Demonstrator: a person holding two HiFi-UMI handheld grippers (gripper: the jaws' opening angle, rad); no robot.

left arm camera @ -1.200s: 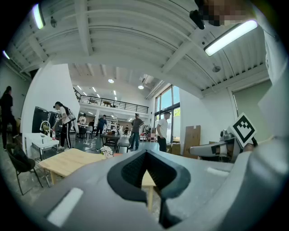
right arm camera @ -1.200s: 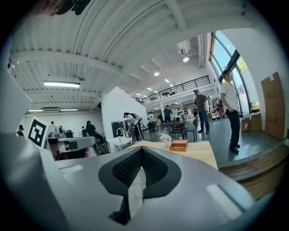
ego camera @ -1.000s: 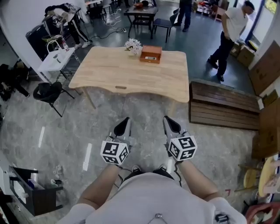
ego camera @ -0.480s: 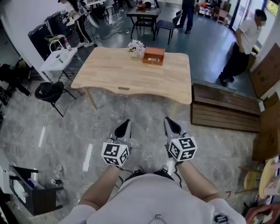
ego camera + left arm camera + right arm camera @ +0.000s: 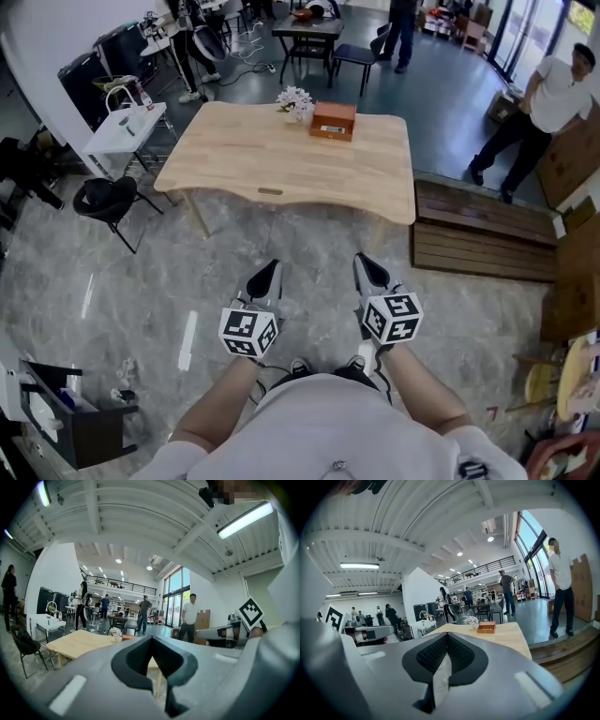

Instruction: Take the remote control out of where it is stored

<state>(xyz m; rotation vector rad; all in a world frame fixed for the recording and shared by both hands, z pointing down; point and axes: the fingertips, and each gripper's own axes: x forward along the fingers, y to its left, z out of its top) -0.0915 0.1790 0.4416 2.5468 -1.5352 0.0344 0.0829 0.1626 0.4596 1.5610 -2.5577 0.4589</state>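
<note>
Wooden table is sitting well ahead of you, and you're standing back from it with bare floor between.

Both grippers are hanging low in front of you. Left gripper is showing jaws closed tip to tip with nothing between them. Right gripper is the same, closed and empty.

Orange-brown box is resting at the table's far edge, right of centre, long side running roughly left-right. Flowers are standing just beside it on its left.

Remote isn't showing in any view. My guess is it's lying inside that box, so I can't tell which way it's pointing or how its long axis is running.

Risks, as I'm reading it:
- Arriving with closed jaws means you're shoving the box, not gripping it. It's near the far edge, so a push could send it off.
- Coming in from the left is risking a knock on the flowers.
- Opening one-handed could be dragging the whole box.
</note>
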